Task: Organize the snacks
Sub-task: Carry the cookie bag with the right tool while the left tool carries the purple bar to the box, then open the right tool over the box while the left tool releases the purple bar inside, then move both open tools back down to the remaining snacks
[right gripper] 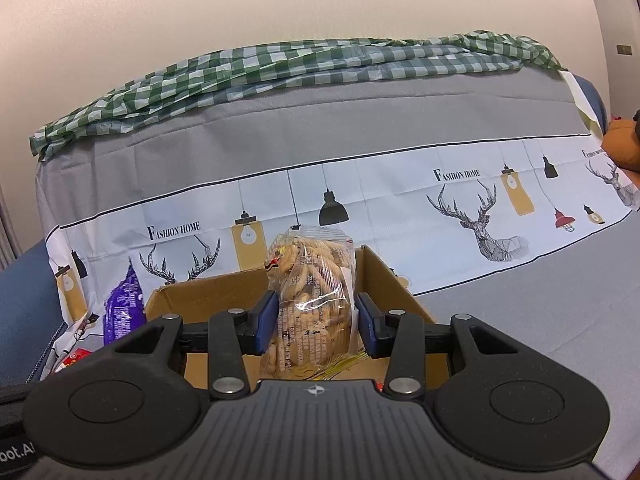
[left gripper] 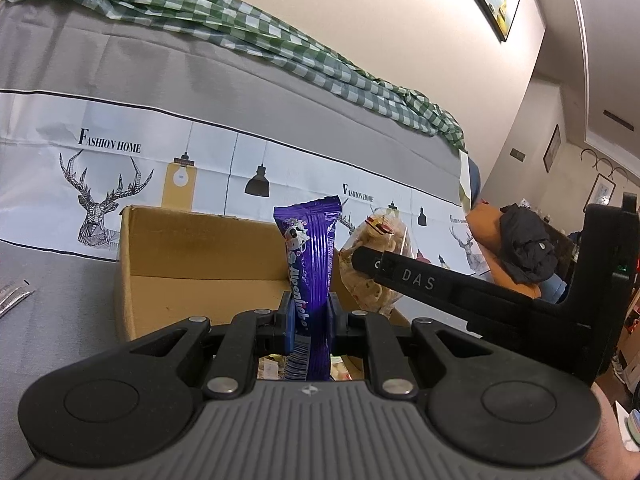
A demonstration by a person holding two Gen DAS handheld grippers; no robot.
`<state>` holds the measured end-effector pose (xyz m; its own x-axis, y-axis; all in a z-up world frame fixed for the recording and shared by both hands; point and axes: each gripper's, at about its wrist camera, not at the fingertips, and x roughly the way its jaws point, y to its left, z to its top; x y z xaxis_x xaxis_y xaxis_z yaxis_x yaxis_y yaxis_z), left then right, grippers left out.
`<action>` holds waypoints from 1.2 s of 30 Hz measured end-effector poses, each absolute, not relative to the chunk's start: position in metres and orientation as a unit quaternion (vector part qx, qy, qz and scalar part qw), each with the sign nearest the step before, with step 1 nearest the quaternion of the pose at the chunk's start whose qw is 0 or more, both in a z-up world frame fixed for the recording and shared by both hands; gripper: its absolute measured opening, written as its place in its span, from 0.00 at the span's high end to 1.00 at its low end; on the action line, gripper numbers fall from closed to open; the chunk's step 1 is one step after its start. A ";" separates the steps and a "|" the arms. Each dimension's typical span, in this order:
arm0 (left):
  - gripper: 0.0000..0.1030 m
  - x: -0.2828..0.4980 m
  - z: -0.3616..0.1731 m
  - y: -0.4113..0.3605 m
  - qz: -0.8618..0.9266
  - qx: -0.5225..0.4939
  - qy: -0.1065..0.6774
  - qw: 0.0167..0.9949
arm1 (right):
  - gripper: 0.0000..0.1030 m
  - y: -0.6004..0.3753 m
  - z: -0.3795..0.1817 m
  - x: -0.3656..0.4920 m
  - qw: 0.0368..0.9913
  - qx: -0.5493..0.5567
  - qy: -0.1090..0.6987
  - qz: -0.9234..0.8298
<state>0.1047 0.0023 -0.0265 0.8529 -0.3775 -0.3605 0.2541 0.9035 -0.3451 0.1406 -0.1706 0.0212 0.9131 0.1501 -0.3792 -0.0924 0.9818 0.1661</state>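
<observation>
Your left wrist view looks forward along its fingers, close over the cardboard box, toward the grey printed cloth. Your right wrist view faces that same cloth from the box's other side, equally near. Both share box, cloth and checked fabric.

Each hand-held gripper is black, with ribbed grey housing, silver pivot screws, blue pads, and white "DAS" lettering.

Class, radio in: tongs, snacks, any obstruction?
Left tongs shut on purple candy packet. Right tongs grip clear cookie bag. Open brown cardboard box ahead, unobstructed.
</observation>
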 end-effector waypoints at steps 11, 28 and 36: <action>0.85 0.105 -0.029 0.001 -0.172 -0.144 0.214 0.951 | 0.58 -0.169 0.022 0.136 0.978 0.059 0.187 0.067; 0.72 0.104 -0.030 0.002 -0.175 -0.147 0.223 0.948 | 0.52 -0.170 0.024 0.136 0.979 0.060 0.184 0.068; 0.76 0.097 -0.025 0.024 -0.164 -0.145 0.224 0.950 | 0.52 -0.159 0.027 0.135 0.979 0.065 0.177 0.074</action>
